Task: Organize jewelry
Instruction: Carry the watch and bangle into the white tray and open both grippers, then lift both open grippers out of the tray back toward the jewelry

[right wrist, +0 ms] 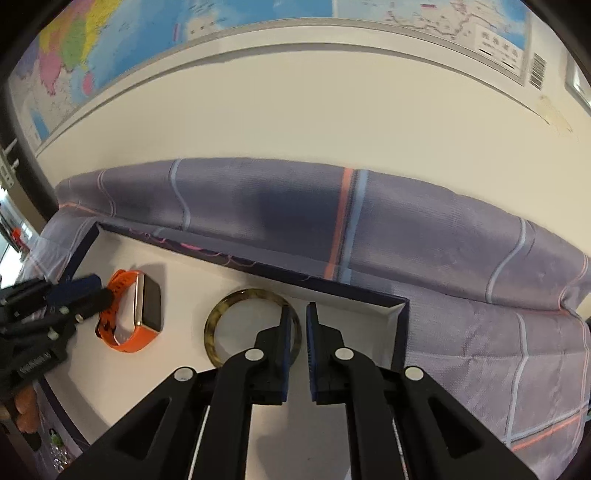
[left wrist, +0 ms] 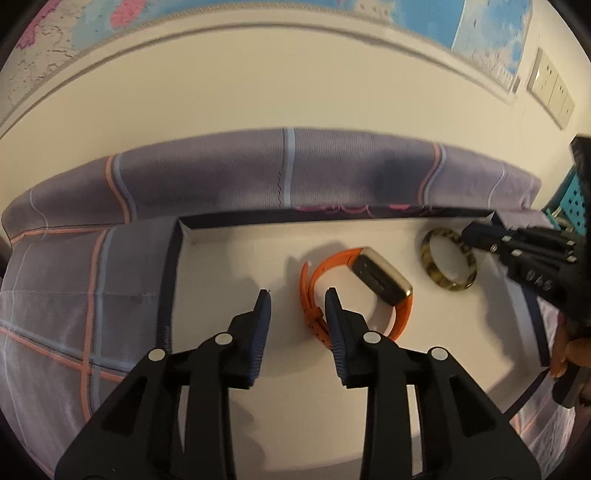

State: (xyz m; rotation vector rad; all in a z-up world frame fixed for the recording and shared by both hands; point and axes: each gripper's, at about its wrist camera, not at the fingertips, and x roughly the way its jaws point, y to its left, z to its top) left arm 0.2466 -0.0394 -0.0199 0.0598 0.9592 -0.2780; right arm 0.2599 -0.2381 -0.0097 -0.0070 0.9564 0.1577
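Observation:
An orange-strapped watch with a gold case point(left wrist: 364, 286) lies in a shallow white tray with a dark blue rim point(left wrist: 173, 258). A tortoiseshell bangle point(left wrist: 448, 264) lies to its right in the same tray. My left gripper point(left wrist: 297, 301) is open and empty, its right finger just beside the watch strap. In the right wrist view my right gripper point(right wrist: 296, 314) hangs over the right side of the bangle point(right wrist: 236, 325), jaws a narrow gap apart with nothing between them. The watch point(right wrist: 135, 312) lies left of it, next to the left gripper point(right wrist: 90, 290).
The tray point(right wrist: 400, 332) rests on a bed with a purple checked cover point(left wrist: 85, 295). A rolled quilt point(right wrist: 332, 236) lies behind it against a cream wall with a map point(right wrist: 258, 14). A teal perforated basket point(left wrist: 570, 199) stands at the far right.

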